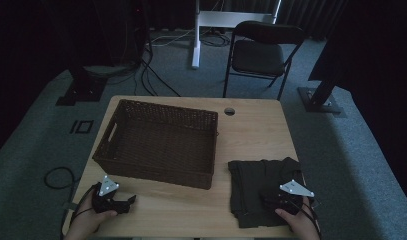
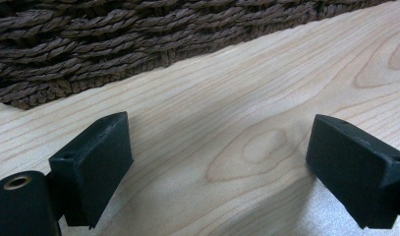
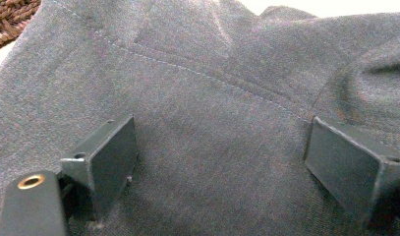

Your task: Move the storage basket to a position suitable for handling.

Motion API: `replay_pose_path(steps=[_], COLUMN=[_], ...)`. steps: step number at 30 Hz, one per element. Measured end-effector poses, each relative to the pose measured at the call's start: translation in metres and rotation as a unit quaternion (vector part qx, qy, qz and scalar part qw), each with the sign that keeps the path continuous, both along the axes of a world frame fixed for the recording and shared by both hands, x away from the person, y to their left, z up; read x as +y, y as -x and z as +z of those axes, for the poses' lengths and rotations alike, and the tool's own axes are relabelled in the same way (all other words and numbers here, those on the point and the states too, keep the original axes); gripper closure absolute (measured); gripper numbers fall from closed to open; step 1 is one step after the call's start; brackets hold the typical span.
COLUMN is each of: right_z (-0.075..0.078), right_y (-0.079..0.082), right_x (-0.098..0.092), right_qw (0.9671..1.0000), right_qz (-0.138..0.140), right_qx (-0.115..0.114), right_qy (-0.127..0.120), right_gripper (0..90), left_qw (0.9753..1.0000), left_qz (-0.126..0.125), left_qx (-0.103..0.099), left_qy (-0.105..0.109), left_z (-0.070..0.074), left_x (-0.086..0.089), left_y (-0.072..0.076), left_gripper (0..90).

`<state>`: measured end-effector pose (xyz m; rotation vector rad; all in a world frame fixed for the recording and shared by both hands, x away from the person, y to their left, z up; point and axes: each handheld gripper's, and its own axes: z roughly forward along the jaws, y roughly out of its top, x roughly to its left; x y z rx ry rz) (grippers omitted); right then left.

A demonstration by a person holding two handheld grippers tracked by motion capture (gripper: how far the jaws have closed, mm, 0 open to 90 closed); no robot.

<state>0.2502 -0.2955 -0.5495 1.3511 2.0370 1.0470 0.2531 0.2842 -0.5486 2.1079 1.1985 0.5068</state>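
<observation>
Right gripper point(image 1: 276, 197) splayed over folded dark garment point(image 1: 258, 185), nothing pinched; left gripper point(image 1: 127, 202) likewise released above bench point(image 1: 251, 130). Risk: snagging 1 layer only, unfolding en route to wicker basket point(image 1: 158, 142).

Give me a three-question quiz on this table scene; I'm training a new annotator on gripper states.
1. True or false: the right gripper has its jaws spread over the dark folded garment.
2. What lies under the left gripper? A) the wicker basket B) bare wooden table C) the garment
3. Fill in: the basket holds ____ in the high view.

Key: 1 true. 2 B: the basket wall sits just beyond the open jaws. 3 nothing.
</observation>
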Motion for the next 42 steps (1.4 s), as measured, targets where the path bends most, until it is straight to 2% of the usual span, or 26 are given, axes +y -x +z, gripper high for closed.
replay_pose_path(steps=[5, 11, 15, 18, 20, 24, 33, 35, 42], right_z=[0.0, 0.0, 0.004, 0.006, 0.008, 0.013, 0.028, 0.032, 0.045], right_y=[0.0, 0.001, 0.001, 0.0, -0.001, -0.003, -0.011, -0.013, -0.02], right_x=[0.0, 0.0, -0.001, 0.002, 0.005, 0.011, 0.027, 0.03, 0.044], right_qw=[1.0, 1.0, 0.9999, 0.9999, 0.9999, 0.9997, 0.999, 0.9989, 0.9981], right_qz=[0.0, 0.001, -0.001, -0.002, 0.0, 0.009, 0.03, 0.032, 0.039], right_qx=[-0.001, -0.007, -0.006, -0.006, -0.008, -0.013, -0.026, -0.028, -0.041], right_qy=[0.0, -0.001, -0.012, -0.014, -0.015, -0.02, -0.02, -0.019, -0.025], right_gripper=[12.1, 12.2, 12.2, 12.5, 12.6, 12.6, 12.6, 12.6, 12.6], left_qw=[1.0, 0.9997, 0.9995, 0.9998, 0.9999, 0.9996, 0.9991, 0.9986, 0.9972], left_qz=[0.0, -0.003, 0.001, -0.004, -0.007, -0.006, -0.011, -0.012, -0.015], left_qx=[0.001, 0.009, 0.003, 0.003, -0.001, -0.009, -0.02, -0.025, -0.043], left_qy=[0.003, 0.021, 0.031, 0.021, 0.015, 0.026, 0.036, 0.045, 0.059], left_z=[0.0, 0.002, 0.01, 0.015, 0.017, 0.022, 0.028, 0.031, 0.05], left_x=[0.001, 0.007, 0.015, 0.02, 0.021, 0.023, 0.027, 0.028, 0.035], left_y=[0.0, 0.003, 0.005, 0.005, 0.004, 0.004, 0.004, 0.003, 0.001], left_gripper=[10.4, 12.6, 12.6, 12.6, 12.6, 12.6, 14.1, 14.1, 14.4])
